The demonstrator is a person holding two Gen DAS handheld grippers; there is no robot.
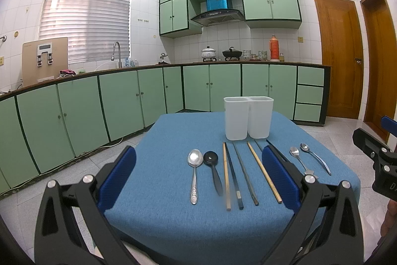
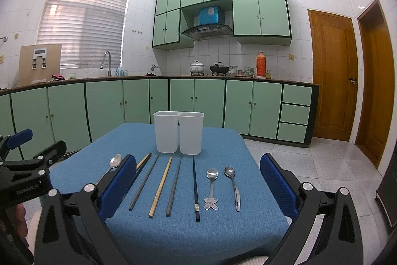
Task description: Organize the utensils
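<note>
Surface: a table (image 2: 173, 235) under a blue cloth stood in the middle of a kitchen, its near edge just below both cameras
Room: white tiled walls, green cupboards (image 2: 139, 103) along a curved counter and more hung above, a window with closed blinds (image 1: 85, 16) on the left, two wooden doors (image 2: 332, 73) on the right, pale floor tiles
Counter: a tap (image 1: 116, 51), two pots on a stove (image 1: 220, 54) under a hood, a stack of bowls, an orange flask (image 1: 273, 47)
Holder: one white bin (image 2: 178, 132) with two compartments side by side, upright at the far middle of the cloth, nothing seen sticking out of it
Spoons: four counted, a big metal spoon (image 1: 194, 173) and a black spoon (image 1: 213, 170) at the left end of the row, two small metal spoons (image 2: 222, 188) at the right end, all lying flat with bowls toward the bin
Chopsticks: six counted across the two views, two wooden chopsticks (image 2: 160, 186) and four dark chopsticks (image 2: 173, 185), laid roughly parallel between the spoons, apart from each other, tips just short of the bin
Left gripper (image 1: 198, 178): spread wide, blue pads far apart, holding nothing, above the near left part of the row
Right gripper (image 2: 198, 183): spread wide as well, empty, above the near right part of the row
</note>
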